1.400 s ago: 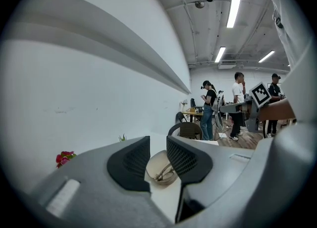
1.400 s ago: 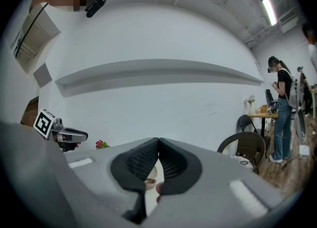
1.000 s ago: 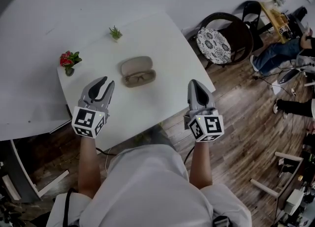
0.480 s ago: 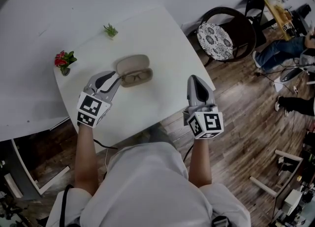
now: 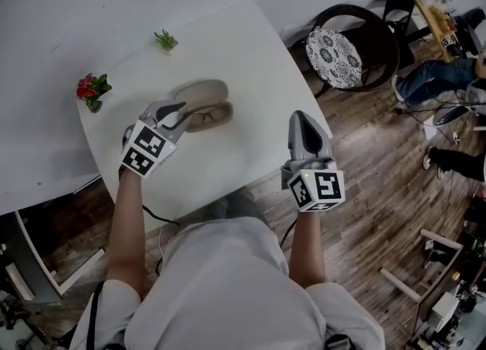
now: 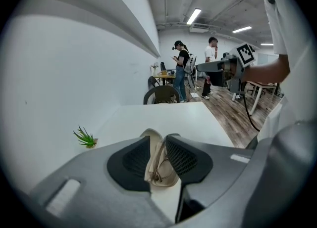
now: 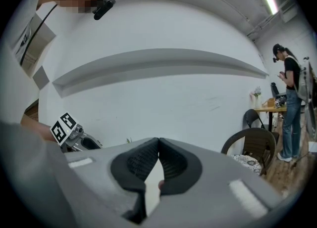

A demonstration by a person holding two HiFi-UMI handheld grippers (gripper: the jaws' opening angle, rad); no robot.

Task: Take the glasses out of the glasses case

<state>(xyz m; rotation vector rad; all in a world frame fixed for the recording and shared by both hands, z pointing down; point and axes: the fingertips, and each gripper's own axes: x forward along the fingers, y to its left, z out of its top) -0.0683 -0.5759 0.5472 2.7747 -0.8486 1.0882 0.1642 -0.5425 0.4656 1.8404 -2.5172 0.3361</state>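
Observation:
A beige glasses case lies open on the white table, lid folded back. The glasses rest in its near half. My left gripper is at the case's left end, open by a narrow gap, its tips right beside the case; whether they touch it I cannot tell. In the left gripper view the case shows through the gap between the jaws of that gripper. My right gripper hovers shut over the table's right front edge, well apart from the case, nothing in it.
A small green plant and a red flower pot stand along the table's far left side. A dark chair with a patterned cushion stands right of the table. People stand and sit further off on the wooden floor.
My left gripper has moved forward and right, from the table's front left up to the case's left end. The right gripper has barely moved.

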